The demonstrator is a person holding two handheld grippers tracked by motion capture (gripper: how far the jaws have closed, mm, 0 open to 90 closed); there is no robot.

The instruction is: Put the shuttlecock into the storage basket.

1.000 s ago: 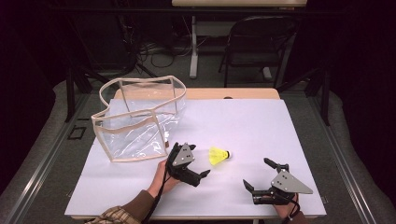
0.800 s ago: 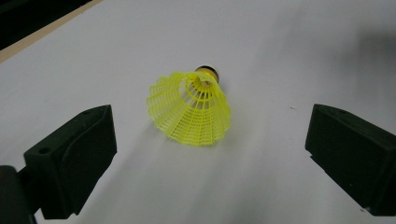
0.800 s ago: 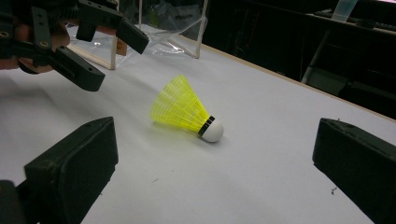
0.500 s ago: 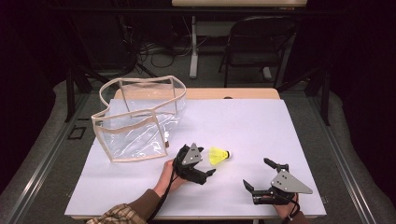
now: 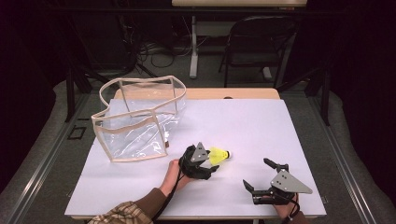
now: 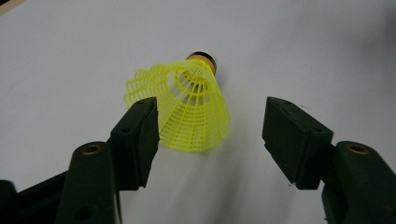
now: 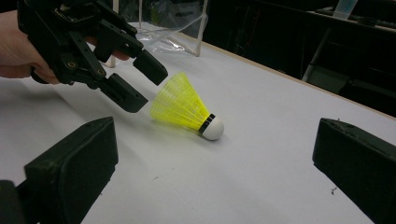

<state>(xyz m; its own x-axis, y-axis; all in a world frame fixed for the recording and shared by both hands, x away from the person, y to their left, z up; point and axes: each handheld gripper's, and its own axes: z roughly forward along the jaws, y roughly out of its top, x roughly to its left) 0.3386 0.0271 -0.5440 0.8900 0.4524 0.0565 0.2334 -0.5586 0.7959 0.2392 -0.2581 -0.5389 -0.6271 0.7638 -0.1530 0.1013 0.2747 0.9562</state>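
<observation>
A yellow plastic shuttlecock [image 5: 219, 155] with a white cork lies on its side on the white table sheet [image 5: 252, 126], cork pointing right. My left gripper [image 5: 213, 161] reaches it from the left, and its jaws have just been closing around the skirt [image 6: 194, 112]. In the left gripper view one pad [image 6: 140, 135] sits right against the skirt's edge, while the other pad [image 6: 292, 135] stands well apart from it. The right gripper view shows the shuttlecock [image 7: 187, 107] with the left gripper [image 7: 147, 88] over the skirt's open end. My right gripper [image 5: 256, 172] rests open near the front right.
A clear plastic bag [image 5: 135, 126] with beige trim stands open at the back left of the table. Behind the table are a dark chair [image 5: 257, 42] and cables on the floor. The table's front edge runs just below both hands.
My left gripper has moved right to the shuttlecock, and its jaws have narrowed around the skirt. The right gripper and the shuttlecock have stayed put.
</observation>
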